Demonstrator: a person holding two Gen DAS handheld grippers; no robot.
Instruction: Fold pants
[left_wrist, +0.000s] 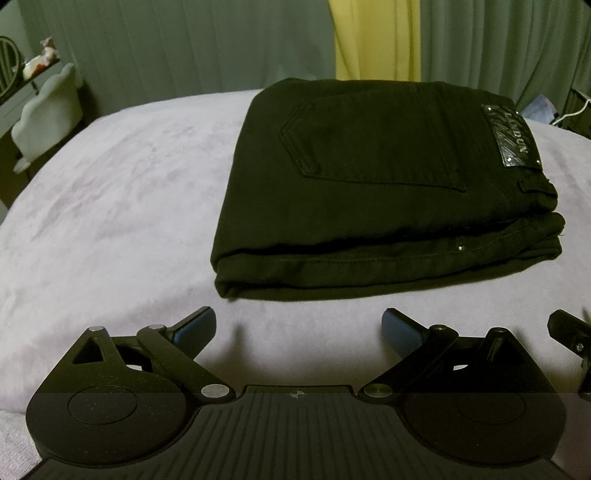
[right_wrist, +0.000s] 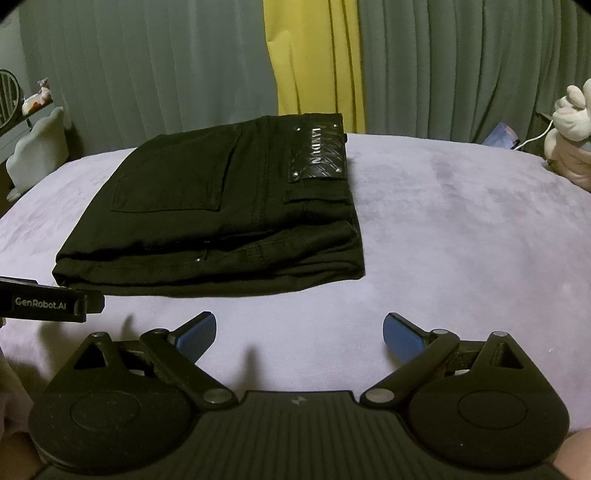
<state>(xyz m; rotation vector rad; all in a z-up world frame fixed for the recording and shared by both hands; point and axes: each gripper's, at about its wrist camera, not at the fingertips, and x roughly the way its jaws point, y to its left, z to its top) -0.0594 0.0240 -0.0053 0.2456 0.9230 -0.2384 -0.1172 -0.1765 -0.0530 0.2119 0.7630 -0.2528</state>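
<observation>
Black pants (left_wrist: 376, 192) lie folded into a compact stack on the lilac bed cover (left_wrist: 110, 206), back pocket and leather brand patch (left_wrist: 511, 138) on top. My left gripper (left_wrist: 298, 328) is open and empty, held just short of the stack's near edge. In the right wrist view the pants (right_wrist: 221, 214) sit ahead and to the left, patch (right_wrist: 317, 153) facing up. My right gripper (right_wrist: 300, 332) is open and empty over bare cover in front of the stack. The left gripper's side (right_wrist: 48, 301) shows at the left edge.
Grey-green curtains (right_wrist: 147, 74) with a yellow panel (right_wrist: 314, 59) hang behind the bed. A white shaped object (left_wrist: 48, 114) and shelf stand at the far left. A white plush toy (right_wrist: 572, 133) and cable sit at the far right.
</observation>
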